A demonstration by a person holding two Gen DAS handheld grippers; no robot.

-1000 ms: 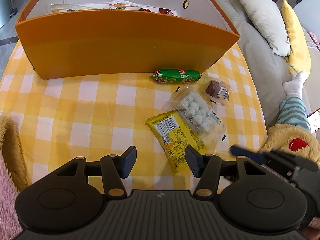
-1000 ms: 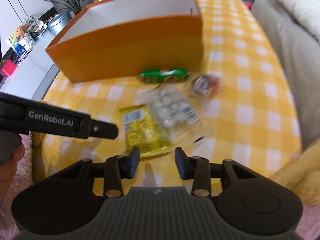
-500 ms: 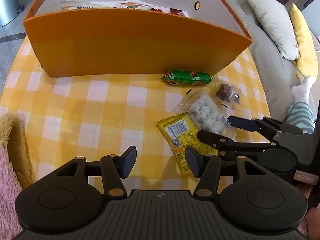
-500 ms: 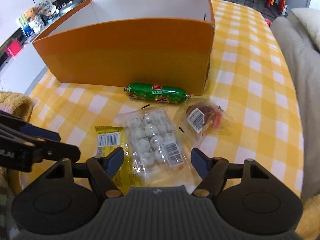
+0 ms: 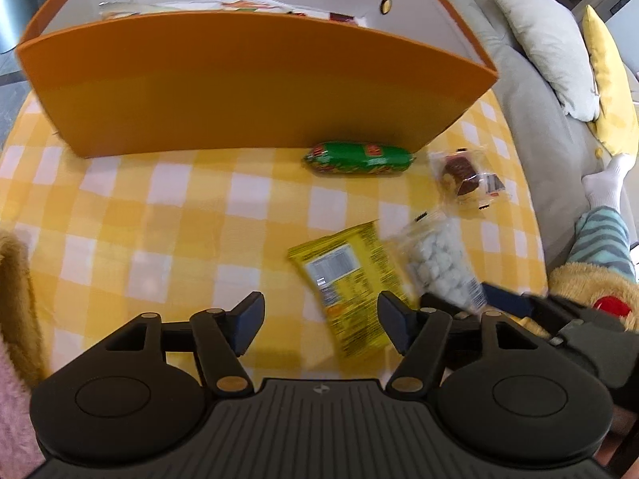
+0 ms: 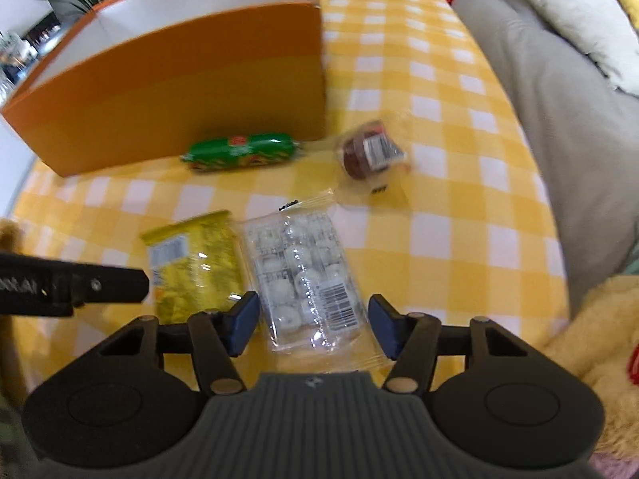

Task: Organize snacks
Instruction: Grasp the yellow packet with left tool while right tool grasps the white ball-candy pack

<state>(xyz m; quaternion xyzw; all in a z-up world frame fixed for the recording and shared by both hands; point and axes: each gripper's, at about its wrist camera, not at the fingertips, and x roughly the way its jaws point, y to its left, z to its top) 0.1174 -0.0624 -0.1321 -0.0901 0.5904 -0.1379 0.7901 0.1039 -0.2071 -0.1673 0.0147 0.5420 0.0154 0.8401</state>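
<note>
On the yellow checked tablecloth (image 5: 167, 215) lie a green sausage (image 5: 357, 158), a brown cake in clear wrap (image 5: 463, 175), a yellow packet (image 5: 347, 279) and a clear pack of white balls (image 6: 303, 275). Behind them stands the orange box (image 5: 239, 92) with packets inside. My right gripper (image 6: 313, 321) straddles the near end of the clear pack. Its jaws are closing, and its pads stand close to the pack's sides without visibly pressing. My left gripper (image 5: 321, 323) hovers low with its jaws opening. The yellow packet's near end lies by its right finger, untouched.
A grey sofa (image 6: 559, 127) with pale and yellow cushions borders the table's right side. A person's striped trouser leg and white sock (image 5: 607, 215) rest there beside a yellow plush toy (image 5: 591, 291). Brown fur (image 5: 16, 299) lies at the left edge.
My right gripper came forward and down until the clear pack lay between its fingers, which spread wide and then narrowed. My left gripper's jaws widened, and the clear pack shifted slightly.
</note>
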